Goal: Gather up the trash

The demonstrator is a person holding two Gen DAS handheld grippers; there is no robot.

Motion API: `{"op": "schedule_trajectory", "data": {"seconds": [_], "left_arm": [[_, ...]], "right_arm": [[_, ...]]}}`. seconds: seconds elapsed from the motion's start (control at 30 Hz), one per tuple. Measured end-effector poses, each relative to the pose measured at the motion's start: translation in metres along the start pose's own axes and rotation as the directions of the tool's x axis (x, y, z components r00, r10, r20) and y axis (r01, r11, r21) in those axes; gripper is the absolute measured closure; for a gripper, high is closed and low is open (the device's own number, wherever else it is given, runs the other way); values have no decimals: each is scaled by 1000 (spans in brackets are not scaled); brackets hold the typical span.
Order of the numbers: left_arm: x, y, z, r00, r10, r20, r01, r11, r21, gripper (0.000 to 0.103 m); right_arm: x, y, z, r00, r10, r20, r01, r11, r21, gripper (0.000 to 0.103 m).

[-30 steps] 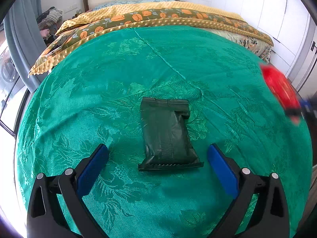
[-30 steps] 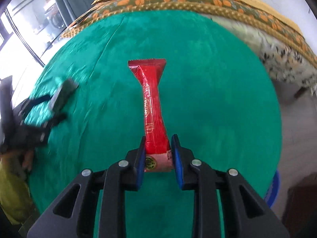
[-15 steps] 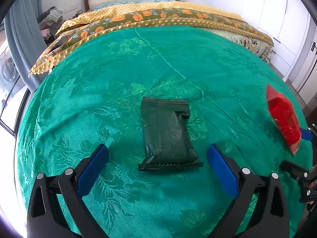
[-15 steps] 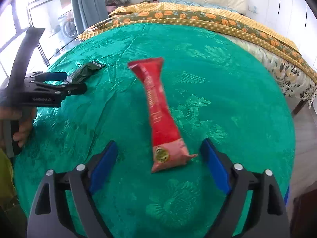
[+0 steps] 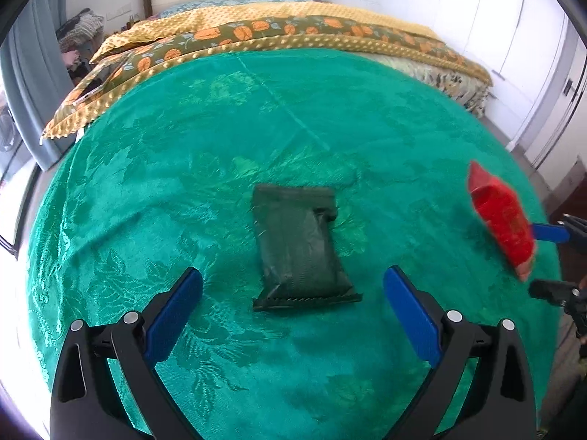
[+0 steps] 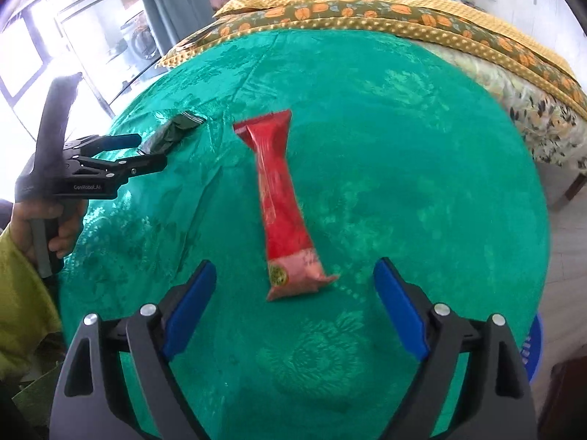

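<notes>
Two wrappers lay on the green patterned cloth (image 5: 190,168) — a dark green packet (image 5: 299,247) ahead of the left gripper (image 5: 293,306), a long red one (image 6: 284,201) ahead of the right gripper (image 6: 293,300). Both claws stood wide, gripping nothing. Beyond the cloth lay a bed (image 5: 293,25) with an orange-printed quilt.

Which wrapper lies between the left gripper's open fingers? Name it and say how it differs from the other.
The dark green wrapper, short and wide, lies ahead of the left gripper. The red wrapper, long and narrow, lies before the right gripper.
</notes>
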State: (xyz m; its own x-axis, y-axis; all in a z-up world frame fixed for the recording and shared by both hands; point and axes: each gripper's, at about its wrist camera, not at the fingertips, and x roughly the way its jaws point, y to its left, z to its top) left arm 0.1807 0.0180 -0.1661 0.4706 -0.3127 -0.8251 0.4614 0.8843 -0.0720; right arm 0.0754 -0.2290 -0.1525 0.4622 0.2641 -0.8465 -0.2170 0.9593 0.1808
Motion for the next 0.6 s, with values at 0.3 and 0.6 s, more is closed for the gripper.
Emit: {"op": "schedule_trajectory", "data": {"seconds": [0.3, 0.6], "left_arm": [[10, -14, 8, 998, 44, -45, -43, 999, 27, 33], [-16, -34, 5, 1000, 0, -2, 0, 1000, 15, 69]], "right_arm": [[23, 10, 21, 990, -10, -140, 1, 998, -68, 76], [-7, -6, 16, 998, 50, -44, -48, 997, 52, 83]]}}
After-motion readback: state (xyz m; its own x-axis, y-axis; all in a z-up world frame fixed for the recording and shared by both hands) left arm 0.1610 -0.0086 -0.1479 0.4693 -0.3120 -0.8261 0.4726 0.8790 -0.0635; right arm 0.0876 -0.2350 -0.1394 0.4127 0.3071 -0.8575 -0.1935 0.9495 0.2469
